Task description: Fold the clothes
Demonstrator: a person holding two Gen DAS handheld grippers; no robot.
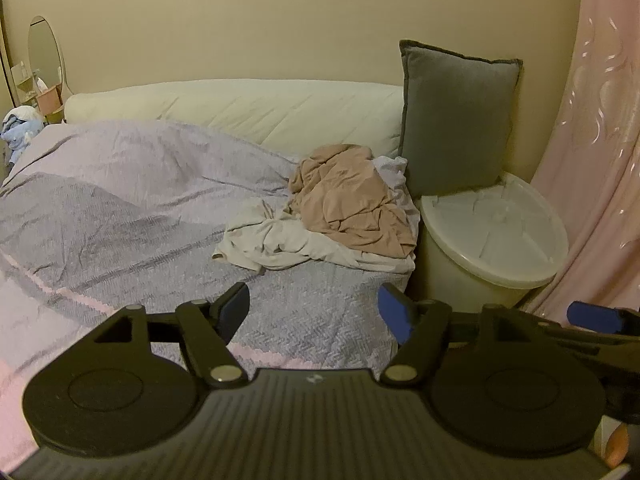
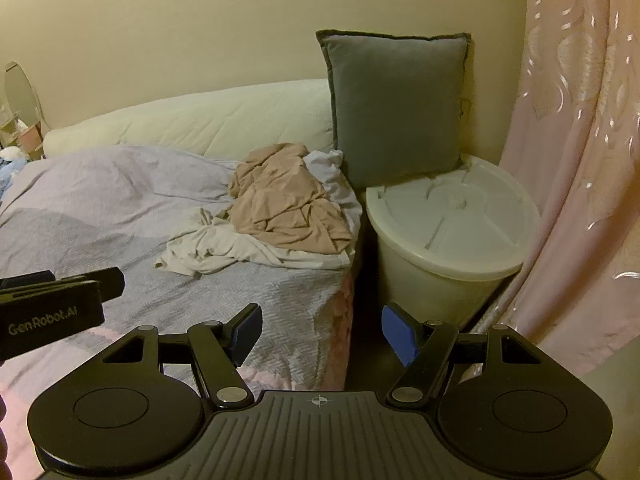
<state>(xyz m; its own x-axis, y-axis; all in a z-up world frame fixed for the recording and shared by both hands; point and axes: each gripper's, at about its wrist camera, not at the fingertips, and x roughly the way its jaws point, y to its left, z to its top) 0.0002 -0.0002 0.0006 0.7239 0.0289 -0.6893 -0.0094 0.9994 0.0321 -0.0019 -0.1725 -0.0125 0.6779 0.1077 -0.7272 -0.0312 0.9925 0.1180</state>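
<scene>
Across most of both views stretches a bed (image 1: 120, 216) under a rumpled lilac cover, its cream padded headboard (image 1: 248, 108) against the wall. Along the right edge of the pictures hangs a pink curtain (image 2: 580, 160) with a shiny pattern. Beside the bed's right side, touching it or very nearly, stands a round white bin (image 2: 444, 240) with a ribbed lid, and a grey cushion (image 2: 396, 104) leans upright on that lid against the wall. At the bed's far right corner, just below the headboard, lies the pile of clothes: a crumpled tan garment (image 1: 352, 200) on top of a cream garment (image 1: 272, 240), with a pale lilac piece (image 1: 390, 170) bunched behind them. Near the bed's near edge, well apart from the pile, the left gripper (image 1: 314, 314) hovers with its blue-padded fingers spread wide and nothing between them. Over the gap between bed and bin, the right gripper (image 2: 322, 334) is likewise spread and empty.
</scene>
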